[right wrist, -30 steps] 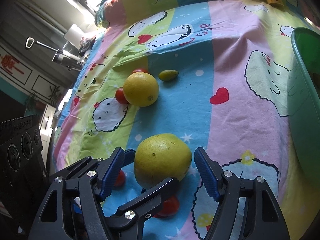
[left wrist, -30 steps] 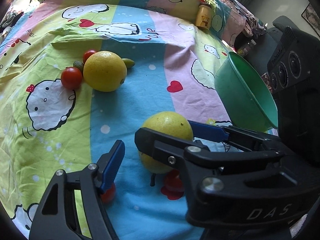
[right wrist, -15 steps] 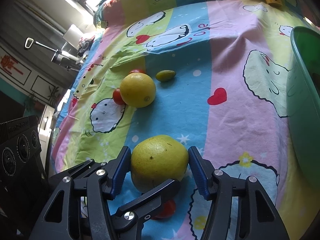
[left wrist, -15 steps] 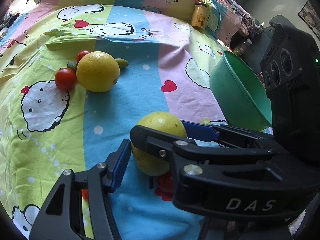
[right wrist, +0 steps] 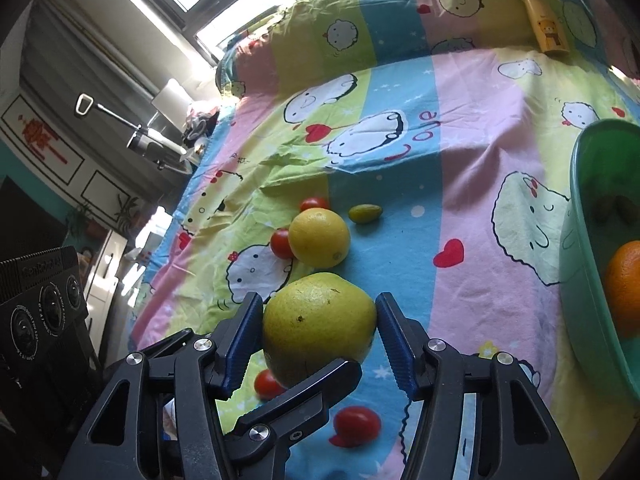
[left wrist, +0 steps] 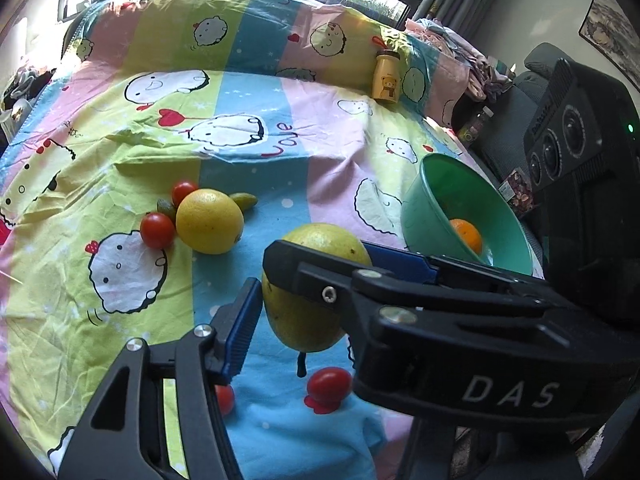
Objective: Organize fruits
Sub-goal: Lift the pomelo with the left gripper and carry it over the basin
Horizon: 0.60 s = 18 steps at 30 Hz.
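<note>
Lifted pomelo, clamped between right gripper jaws

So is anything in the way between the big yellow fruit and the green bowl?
Nothing visible. The big yellow-green fruit sits gripped in the right gripper, and only bare bedsheet lies between it and the green bowl.

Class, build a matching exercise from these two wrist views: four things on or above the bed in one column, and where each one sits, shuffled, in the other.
Things
1. pomelo
2. orange
3. yellow bottle
4. lemon

Places
A. upright at the far end of the bed
B. beside cherry tomatoes on the sheet
C. between blue gripper pads
D. inside the green bowl

Pairs: 1-C, 2-D, 3-A, 4-B
</note>
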Each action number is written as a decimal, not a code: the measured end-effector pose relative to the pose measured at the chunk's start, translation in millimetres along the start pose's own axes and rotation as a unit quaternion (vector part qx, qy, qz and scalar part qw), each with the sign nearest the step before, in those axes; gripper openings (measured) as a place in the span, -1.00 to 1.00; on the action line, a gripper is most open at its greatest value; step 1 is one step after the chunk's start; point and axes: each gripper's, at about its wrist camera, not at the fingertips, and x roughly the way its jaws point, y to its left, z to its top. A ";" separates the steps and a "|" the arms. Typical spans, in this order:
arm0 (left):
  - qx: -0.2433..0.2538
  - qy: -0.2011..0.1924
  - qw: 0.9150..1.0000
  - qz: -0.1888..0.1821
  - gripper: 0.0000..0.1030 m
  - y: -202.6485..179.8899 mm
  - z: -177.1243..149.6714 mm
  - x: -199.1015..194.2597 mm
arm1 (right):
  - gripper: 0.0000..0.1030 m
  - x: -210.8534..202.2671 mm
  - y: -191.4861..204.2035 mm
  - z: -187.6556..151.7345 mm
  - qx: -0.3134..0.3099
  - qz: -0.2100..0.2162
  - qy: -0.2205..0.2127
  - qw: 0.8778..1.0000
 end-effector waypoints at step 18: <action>0.071 -0.044 0.997 -0.001 0.09 -39.9 25.6 -21.0 | 0.18 -54.4 8.0 16.6 -0.032 -0.003 -0.086 0.996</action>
